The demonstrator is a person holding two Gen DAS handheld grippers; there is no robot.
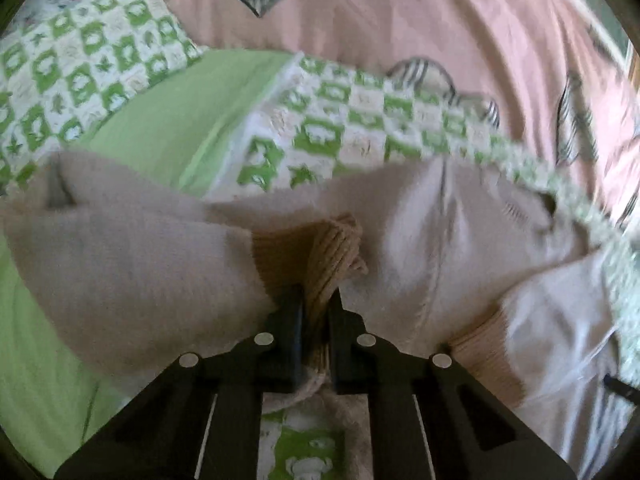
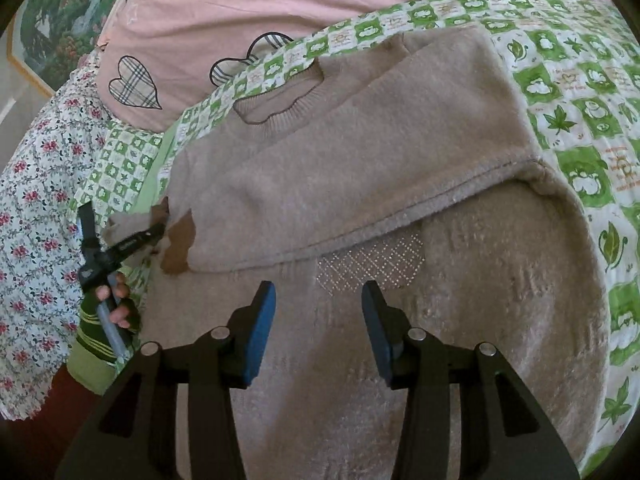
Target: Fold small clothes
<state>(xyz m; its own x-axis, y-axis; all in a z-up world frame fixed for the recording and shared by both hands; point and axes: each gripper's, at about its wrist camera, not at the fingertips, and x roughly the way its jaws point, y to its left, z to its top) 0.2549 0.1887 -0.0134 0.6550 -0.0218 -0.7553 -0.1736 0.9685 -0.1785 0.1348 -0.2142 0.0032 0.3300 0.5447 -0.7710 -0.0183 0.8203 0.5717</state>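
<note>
A beige knit sweater (image 2: 340,160) lies on the bed, with one sleeve folded across its body. In the left wrist view my left gripper (image 1: 316,300) is shut on the sleeve's brown ribbed cuff (image 1: 320,248). The right wrist view shows the same left gripper (image 2: 156,232) at the sweater's left edge, pinching that brown cuff (image 2: 180,248). My right gripper (image 2: 318,320) hovers open over the sweater's lower body, just below a sparkly dotted patch (image 2: 372,264), with nothing between its blue pads (image 2: 260,332).
Under the sweater is a green-and-white checked quilt (image 2: 580,128). A pink cover with plaid hearts (image 2: 200,20) lies behind it, and a floral sheet (image 2: 36,208) is at the left. A person's hand (image 2: 120,304) holds the left gripper's handle.
</note>
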